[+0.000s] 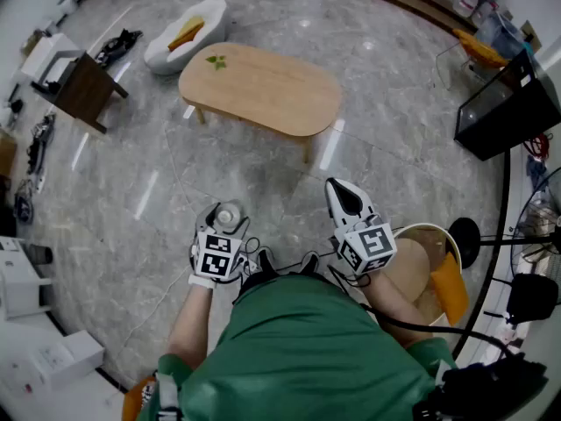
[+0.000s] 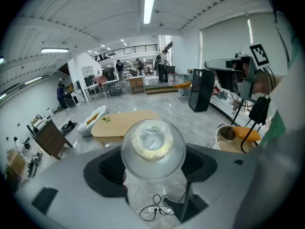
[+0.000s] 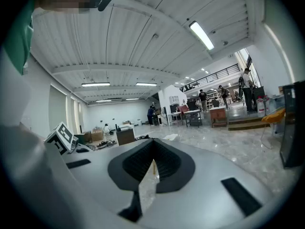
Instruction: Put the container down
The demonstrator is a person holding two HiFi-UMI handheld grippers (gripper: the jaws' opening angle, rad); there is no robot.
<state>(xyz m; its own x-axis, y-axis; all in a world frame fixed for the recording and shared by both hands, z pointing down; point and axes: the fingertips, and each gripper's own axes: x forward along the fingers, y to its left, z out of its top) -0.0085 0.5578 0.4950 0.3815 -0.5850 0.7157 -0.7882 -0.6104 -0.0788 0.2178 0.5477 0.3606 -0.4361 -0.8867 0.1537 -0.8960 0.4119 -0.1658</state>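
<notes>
A clear round container [image 1: 228, 215] with something pale yellow inside sits between the jaws of my left gripper [image 1: 227, 217], held in the air above the marble floor in front of the person. In the left gripper view the container [image 2: 153, 148] fills the gap, and my left gripper [image 2: 153, 165] has its ribbed pads [image 2: 113, 168] pressed against both its sides. My right gripper [image 1: 342, 195] is held out beside it at about the same height. Seen from its own camera, the right gripper [image 3: 152, 162] has its jaws closed together with nothing between them.
A light wooden oval table [image 1: 260, 89] with a small green sprig stands ahead on the grey marble floor. A white lounge seat [image 1: 184, 35] lies beyond it, a dark side table [image 1: 83, 90] at left, a black cabinet [image 1: 508, 112] at right. A round tub [image 1: 422, 266] is near the person's right side.
</notes>
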